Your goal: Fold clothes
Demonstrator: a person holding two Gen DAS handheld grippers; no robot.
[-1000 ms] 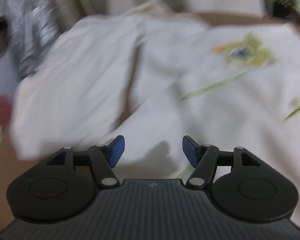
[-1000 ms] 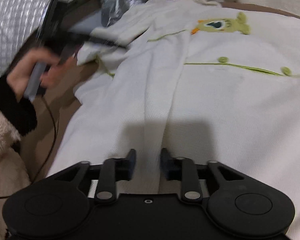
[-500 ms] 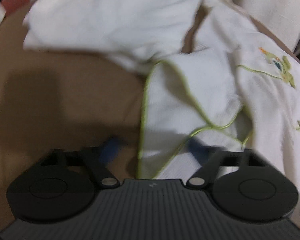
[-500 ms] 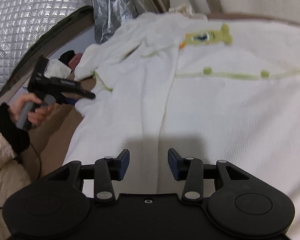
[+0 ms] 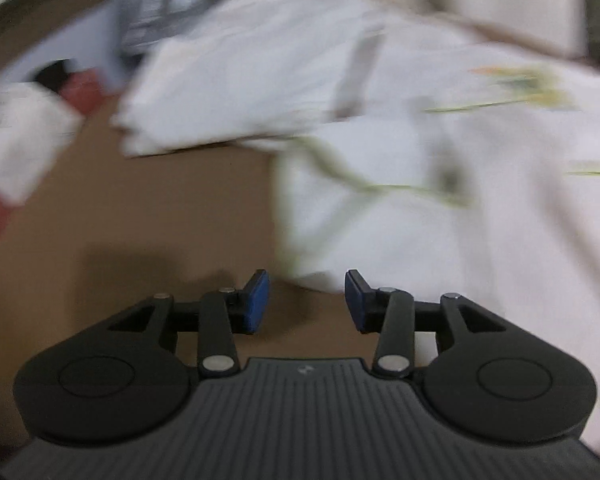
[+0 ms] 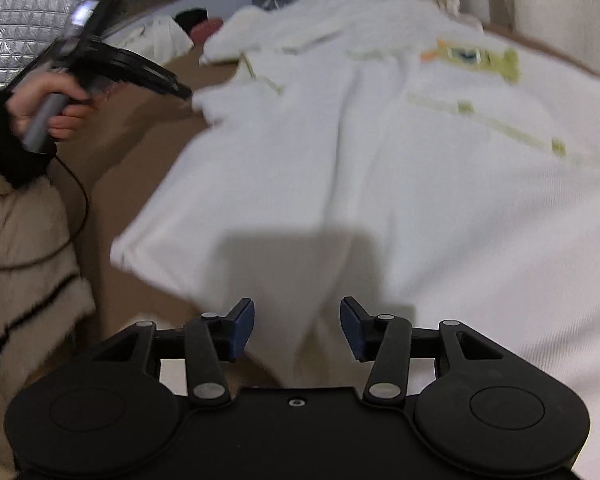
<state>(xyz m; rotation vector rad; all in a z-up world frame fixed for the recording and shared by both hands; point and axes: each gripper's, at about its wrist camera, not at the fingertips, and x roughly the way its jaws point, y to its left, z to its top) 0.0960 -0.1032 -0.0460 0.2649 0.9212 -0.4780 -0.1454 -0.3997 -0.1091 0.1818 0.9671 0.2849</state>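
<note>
A white garment (image 6: pixel 380 168) with green trim and a yellow-green and orange patch (image 6: pixel 476 58) lies spread on a brown surface (image 5: pixel 160 220). In the blurred left wrist view its trimmed sleeve (image 5: pixel 360 200) lies just ahead and to the right. My left gripper (image 5: pixel 307 284) hovers over the brown surface at the garment's edge, its jaws opening with nothing between them. The right wrist view shows that left gripper (image 6: pixel 182 90) held by a hand (image 6: pixel 60 108) beside the sleeve. My right gripper (image 6: pixel 297 312) is over the garment's near edge, jaws opening, cloth below the gap but not pinched.
Silver quilted foil (image 6: pixel 20 20) lines the far left. Red and dark items (image 5: pixel 84 88) and a white cloth (image 5: pixel 16 136) lie at the back left. A person's cream fuzzy sleeve (image 6: pixel 16 240) and a cable (image 6: pixel 76 208) are at the left. Pale curtains (image 6: pixel 540 0) hang behind.
The left gripper swept sideways off the garment to its sleeve edge, and its jaws now stand apart. The right gripper's jaws widened off the cloth fold and it drew back slightly.
</note>
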